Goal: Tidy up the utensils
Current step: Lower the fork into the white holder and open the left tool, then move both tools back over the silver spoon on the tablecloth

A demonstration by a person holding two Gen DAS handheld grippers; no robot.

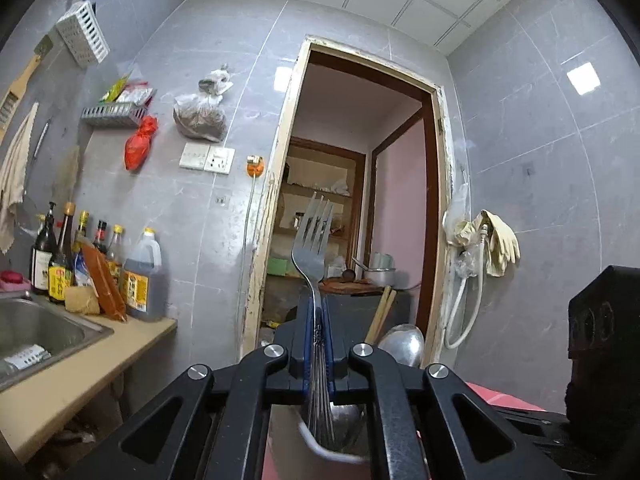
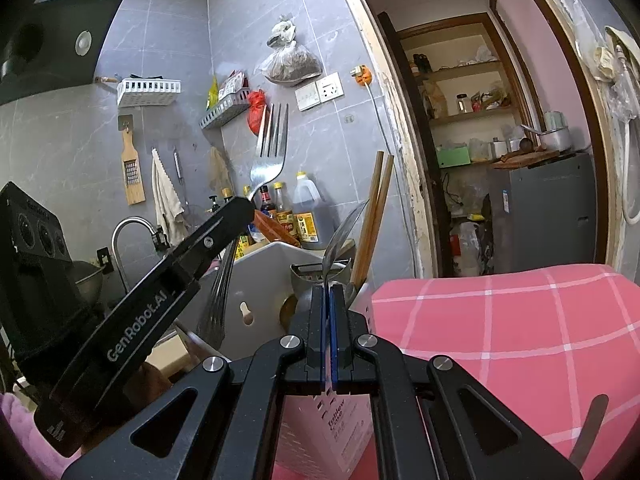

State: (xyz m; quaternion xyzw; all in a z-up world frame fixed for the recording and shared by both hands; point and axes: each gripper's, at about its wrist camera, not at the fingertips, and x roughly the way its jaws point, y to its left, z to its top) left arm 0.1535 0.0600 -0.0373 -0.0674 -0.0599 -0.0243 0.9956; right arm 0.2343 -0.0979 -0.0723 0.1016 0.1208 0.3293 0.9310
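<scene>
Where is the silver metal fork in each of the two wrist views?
Left wrist view: the silver metal fork stands upright at centre, clamped in the left gripper.
Right wrist view: the fork is left of centre, tines up, held by the left gripper.
Shared landmark: the white wall socket.

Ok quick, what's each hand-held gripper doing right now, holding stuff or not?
Left hand-held gripper: closed on the fork, tines up.
Right hand-held gripper: closed on the white utensil holder, at its rim.
</scene>
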